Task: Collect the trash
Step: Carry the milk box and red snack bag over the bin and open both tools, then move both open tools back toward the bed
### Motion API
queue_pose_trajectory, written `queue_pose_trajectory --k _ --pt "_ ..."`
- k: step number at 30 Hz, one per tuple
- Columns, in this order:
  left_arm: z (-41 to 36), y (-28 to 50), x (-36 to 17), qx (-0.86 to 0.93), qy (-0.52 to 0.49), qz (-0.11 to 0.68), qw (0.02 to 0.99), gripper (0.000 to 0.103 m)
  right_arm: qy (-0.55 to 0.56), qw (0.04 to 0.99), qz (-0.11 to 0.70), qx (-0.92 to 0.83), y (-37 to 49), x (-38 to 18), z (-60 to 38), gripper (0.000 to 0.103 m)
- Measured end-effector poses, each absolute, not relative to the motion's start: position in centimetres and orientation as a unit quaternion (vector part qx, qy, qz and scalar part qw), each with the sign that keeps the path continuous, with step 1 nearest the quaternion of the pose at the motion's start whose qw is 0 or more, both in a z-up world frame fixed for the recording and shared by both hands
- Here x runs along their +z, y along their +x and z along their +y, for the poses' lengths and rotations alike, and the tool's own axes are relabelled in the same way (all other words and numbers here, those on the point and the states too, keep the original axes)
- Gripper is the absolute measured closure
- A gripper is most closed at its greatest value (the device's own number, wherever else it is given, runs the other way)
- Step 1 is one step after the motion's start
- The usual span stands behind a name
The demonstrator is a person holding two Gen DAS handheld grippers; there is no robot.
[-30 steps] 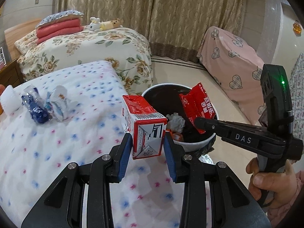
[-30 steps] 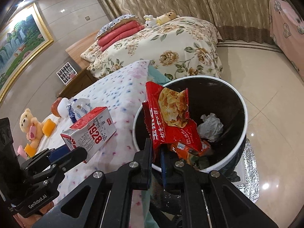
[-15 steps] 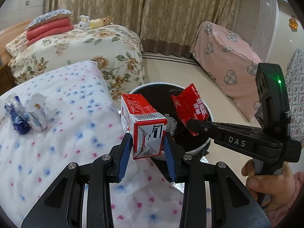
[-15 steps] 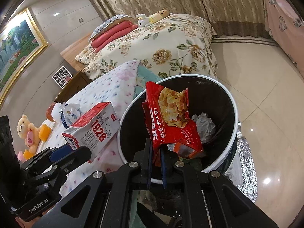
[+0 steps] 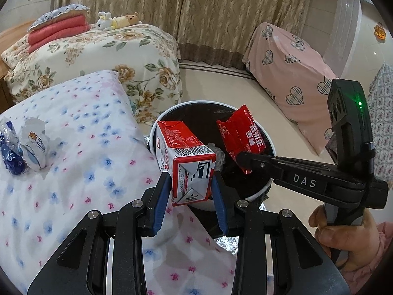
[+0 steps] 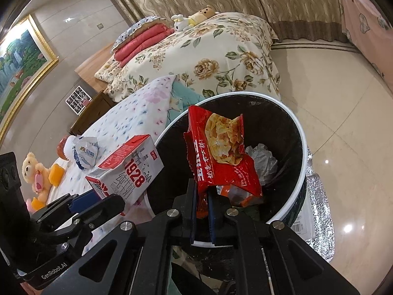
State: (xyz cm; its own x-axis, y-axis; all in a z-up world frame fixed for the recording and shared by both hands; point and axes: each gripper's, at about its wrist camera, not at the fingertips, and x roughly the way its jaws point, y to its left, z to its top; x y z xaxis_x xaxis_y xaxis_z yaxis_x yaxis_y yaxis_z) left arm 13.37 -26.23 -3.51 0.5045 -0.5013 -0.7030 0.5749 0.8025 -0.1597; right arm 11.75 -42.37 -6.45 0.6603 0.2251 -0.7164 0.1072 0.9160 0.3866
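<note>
Fingers (image 5: pixel 162 196) of our left gripper (image 5: pixel 190 194) are pinching the carton (image 5: pixel 185 157); our right gripper (image 6: pixel 202 205) is pinching the wrapper (image 6: pixel 221 152). We are holding both over the bin (image 6: pixel 301 132) for dropping.

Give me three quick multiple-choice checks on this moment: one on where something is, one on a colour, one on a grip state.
1. Where is the red snack bag?
A. flat on the bed
B. held over the open trash bin
C. on the floor

2. What colour is the top of the milk carton?
A. red
B. green
C. yellow

3. What is the left hand-held gripper doing?
A. hanging open with nothing in it
B. shut on crumpled paper
C. shut on the carton

Answers:
1 B, the right hand-held gripper pinches the bag's lower edge above the bin.
2 A, the top panel is red.
3 C, both blue pads press the carton's sides.
</note>
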Motion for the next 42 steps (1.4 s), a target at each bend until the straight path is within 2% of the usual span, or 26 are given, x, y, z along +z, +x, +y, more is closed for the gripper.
queue_pose_trajectory --k 7,8,10,11,12,17,22,24,27,32,42 --pt "-26.0 13.7 -3.5 -0.307 0.040 0.398 0.863 0.068 0.208 0.887 0.411 0.028 11.9 -6.4 -42.6 0.088" --pt "-25.9 13.7 -3.5 -0.305 0.038 0.399 0.864 0.062 0.208 0.887 0.411 0.028 11.9 -6.3 -42.6 0.085" --pt "-25.6 13.7 -3.3 -0.301 0.035 0.395 0.867 0.055 0.209 0.888 0.409 0.027 11.8 -6.3 -42.6 0.070" --pt "-25.4 13.6 -3.2 -0.301 0.033 0.393 0.868 0.055 0.210 0.889 0.407 0.027 11.8 -6.2 -42.7 0.061" --pt "-25.2 13.5 -3.1 -0.300 0.033 0.392 0.869 0.055 0.211 0.889 0.405 0.027 11.7 -6.2 -42.7 0.057" --pt "-23.7 13.2 -2.9 -0.291 0.023 0.391 0.873 0.052 0.213 0.890 0.402 0.025 11.6 -5.9 -42.4 0.055" --pt "-21.4 12.9 -3.4 -0.270 0.005 0.399 0.876 0.049 0.212 0.894 0.395 0.025 11.3 -5.4 -41.7 0.038" --pt "-20.0 12.8 -3.6 -0.259 -0.006 0.403 0.878 0.049 0.212 0.895 0.392 0.026 11.2 -5.2 -41.3 0.028" --pt "-18.5 12.8 -3.9 -0.244 -0.017 0.406 0.880 0.049 0.210 0.896 0.391 0.028 11.1 -5.0 -40.4 0.021" --pt "-15.6 12.4 -4.1 -0.219 -0.032 0.407 0.886 0.046 0.206 0.896 0.391 0.042 11.2 -4.9 -38.5 0.016" --pt "-10.9 11.8 -4.4 -0.177 -0.059 0.404 0.895 0.043 0.188 0.896 0.395 0.078 11.5 -4.5 -34.1 0.014"
